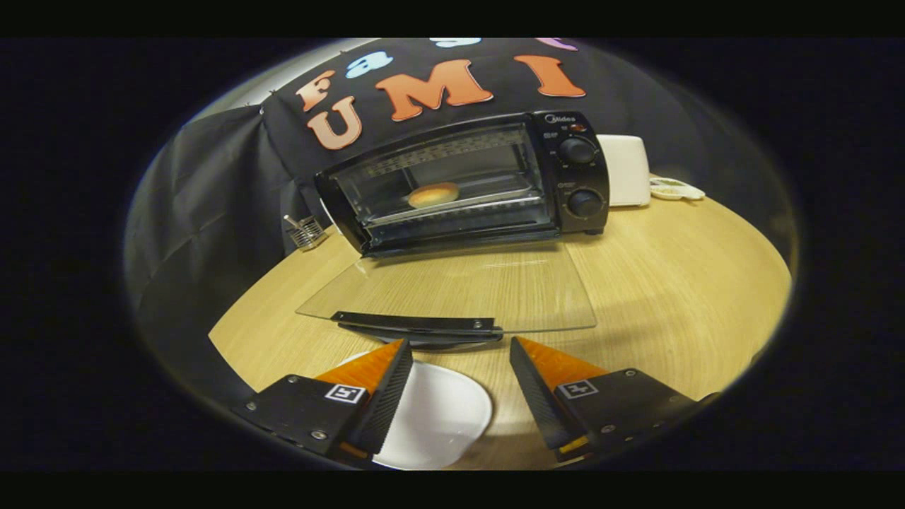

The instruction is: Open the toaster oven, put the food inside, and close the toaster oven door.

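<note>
Toaster oven door down flat, bun on rack inside, gripper fingers spread w/ nothing between — empty white plate below.

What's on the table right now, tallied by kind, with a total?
Toaster oven, door open flat, food on the rack inside: 1
Bun-like food: 1
White plate, empty: 1
White appliance behind the oven: 1
Small white dish: 1
Metal wire holder: 1
Total: 6
The gripper is open, just short of the door handle.
</note>
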Action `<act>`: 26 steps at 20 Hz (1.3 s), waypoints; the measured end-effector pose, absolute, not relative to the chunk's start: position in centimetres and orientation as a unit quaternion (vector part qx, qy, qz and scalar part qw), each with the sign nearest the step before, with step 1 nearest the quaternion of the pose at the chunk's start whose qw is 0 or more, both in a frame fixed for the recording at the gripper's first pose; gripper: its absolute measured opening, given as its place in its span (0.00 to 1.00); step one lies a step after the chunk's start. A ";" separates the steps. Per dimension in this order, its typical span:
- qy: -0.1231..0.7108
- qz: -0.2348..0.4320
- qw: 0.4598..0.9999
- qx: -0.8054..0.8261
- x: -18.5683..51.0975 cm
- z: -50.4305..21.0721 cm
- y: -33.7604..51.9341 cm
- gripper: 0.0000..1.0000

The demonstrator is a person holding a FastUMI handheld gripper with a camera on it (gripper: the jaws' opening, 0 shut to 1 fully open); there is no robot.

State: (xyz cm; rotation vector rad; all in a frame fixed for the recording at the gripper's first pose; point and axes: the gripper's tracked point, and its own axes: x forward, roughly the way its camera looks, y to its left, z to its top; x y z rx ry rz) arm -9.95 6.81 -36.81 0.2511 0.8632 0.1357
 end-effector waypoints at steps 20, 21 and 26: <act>0.348 0.036 0.937 0.005 0.8 -32.7 7.6 0.82; 0.352 0.023 0.935 0.013 1.3 -32.6 7.2 0.82; 0.350 -0.005 0.936 0.024 4.5 -31.9 7.1 0.81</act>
